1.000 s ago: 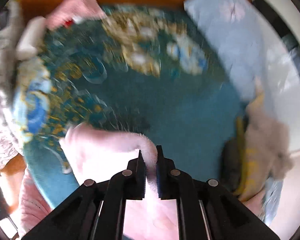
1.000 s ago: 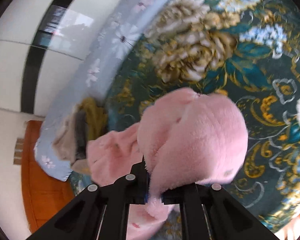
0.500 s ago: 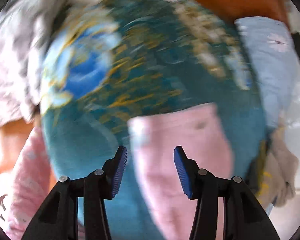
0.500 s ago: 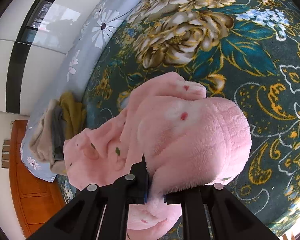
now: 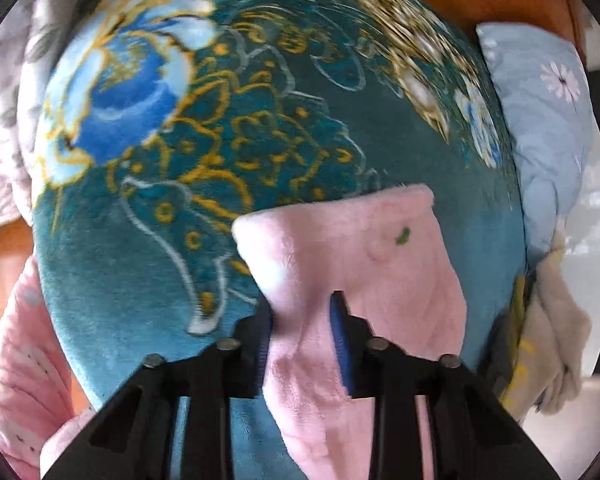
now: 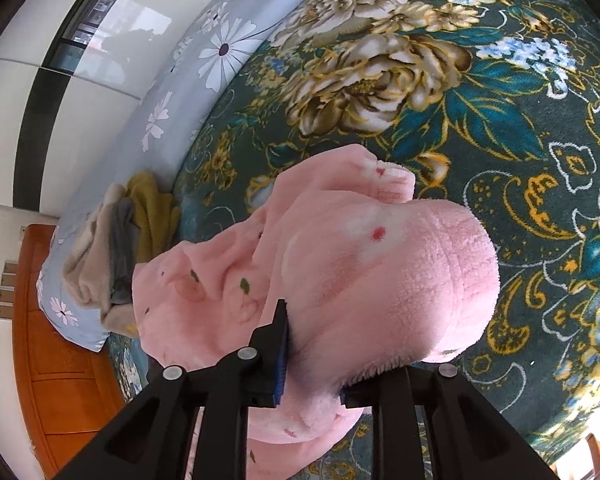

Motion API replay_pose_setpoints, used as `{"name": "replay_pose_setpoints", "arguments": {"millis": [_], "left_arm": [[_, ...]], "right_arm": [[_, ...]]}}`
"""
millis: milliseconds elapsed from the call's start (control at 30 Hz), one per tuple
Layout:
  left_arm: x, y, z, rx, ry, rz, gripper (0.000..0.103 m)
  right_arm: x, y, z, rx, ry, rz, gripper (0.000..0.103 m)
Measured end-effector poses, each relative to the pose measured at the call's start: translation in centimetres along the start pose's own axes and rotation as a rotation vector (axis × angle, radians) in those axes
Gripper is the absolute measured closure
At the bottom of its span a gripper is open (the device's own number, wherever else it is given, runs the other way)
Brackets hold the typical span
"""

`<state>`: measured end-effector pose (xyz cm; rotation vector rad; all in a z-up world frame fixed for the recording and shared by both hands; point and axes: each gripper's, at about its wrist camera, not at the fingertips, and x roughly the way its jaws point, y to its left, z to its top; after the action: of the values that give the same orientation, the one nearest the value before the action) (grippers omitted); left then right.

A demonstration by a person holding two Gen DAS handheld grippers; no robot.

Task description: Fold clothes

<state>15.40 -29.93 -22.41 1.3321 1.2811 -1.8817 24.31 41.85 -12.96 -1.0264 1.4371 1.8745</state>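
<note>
My left gripper (image 5: 302,316) has just closed and its fingers now pinch a fold of the pink fleece garment (image 5: 364,264), close to the corner that lies flat on the teal flowered blanket (image 5: 204,152). My right gripper (image 6: 312,356) has a thick rounded bunch of the same garment between its fingers (image 6: 281,344); they have just been easing apart, and the fleece bulges over them so I cannot tell how firmly they still press. The garment sits on the blanket, with the pale blue daisy pillow (image 6: 220,48) beyond it and a small heap of beige and mustard cloths (image 6: 112,248) lying against that pillow, just beside the garment.

The risks I see from here are these. The left pinch takes only a thin edge near the corner, so a quick pull could let the plush slip out. If the right side loosens too soon, the bunch may flop open and undo the fold. The bulk gathered there could also leave a lumpy, crooked fold. Dragging the garment toward the pillow might catch the heap of cloths.
</note>
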Motion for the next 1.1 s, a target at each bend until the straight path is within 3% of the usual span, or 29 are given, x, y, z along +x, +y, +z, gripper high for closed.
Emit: {"name": "replay_pose_setpoints", "arguments": {"millis": [233, 333, 400, 433, 500, 667, 733, 800, 900, 1000, 1100], "left_arm": [[-6.7, -1.6, 3.3, -0.005, -0.278, -0.041, 0.100], [-9.4, -2.0, 5.0, 0.050, -0.377, 0.017, 0.100], [-8.0, -0.9, 5.9, 0.063, -0.291, 0.079, 0.099], [-6.6, -0.1, 6.1, 0.055, -0.210, 0.108, 0.099], [-5.5, 1.4, 5.6, 0.032, -0.148, 0.138, 0.099], [-5.7, 2.3, 4.0, -0.104, -0.126, 0.185, 0.082], [-7.0, 1.6, 3.4, -0.161, -0.167, 0.161, 0.080], [-8.1, 0.0, 2.1, -0.151, -0.202, 0.114, 0.076], [-7.7, -3.8, -1.5, -0.043, -0.153, -0.007, 0.074], [-4.7, -7.4, -6.8, 0.097, -0.004, -0.103, 0.073], [-0.9, -9.4, -13.2, 0.243, 0.128, -0.130, 0.073]], "right_arm": [[-1.1, 0.8, -0.3, -0.031, -0.001, 0.015, 0.082], [-0.8, 1.5, -0.8, -0.072, 0.022, 0.036, 0.080], [-0.1, 1.9, -1.4, -0.103, 0.047, 0.034, 0.076], [0.3, 2.1, -1.7, -0.118, 0.057, 0.025, 0.069], [1.1, 2.4, -2.3, -0.143, 0.074, 0.004, 0.058], [0.6, 3.5, -2.6, -0.207, 0.104, 0.002, 0.053], [-0.8, 4.0, -2.3, -0.243, 0.097, 0.016, 0.052], [-2.4, 4.0, -2.0, -0.279, 0.080, 0.023, 0.051], [-3.9, 3.3, -1.8, -0.296, 0.054, -0.005, 0.047], [-4.6, 1.3, -1.4, -0.255, 0.036, -0.036, 0.046], [-5.1, -1.8, -0.8, -0.178, 0.008, -0.056, 0.046]]}}
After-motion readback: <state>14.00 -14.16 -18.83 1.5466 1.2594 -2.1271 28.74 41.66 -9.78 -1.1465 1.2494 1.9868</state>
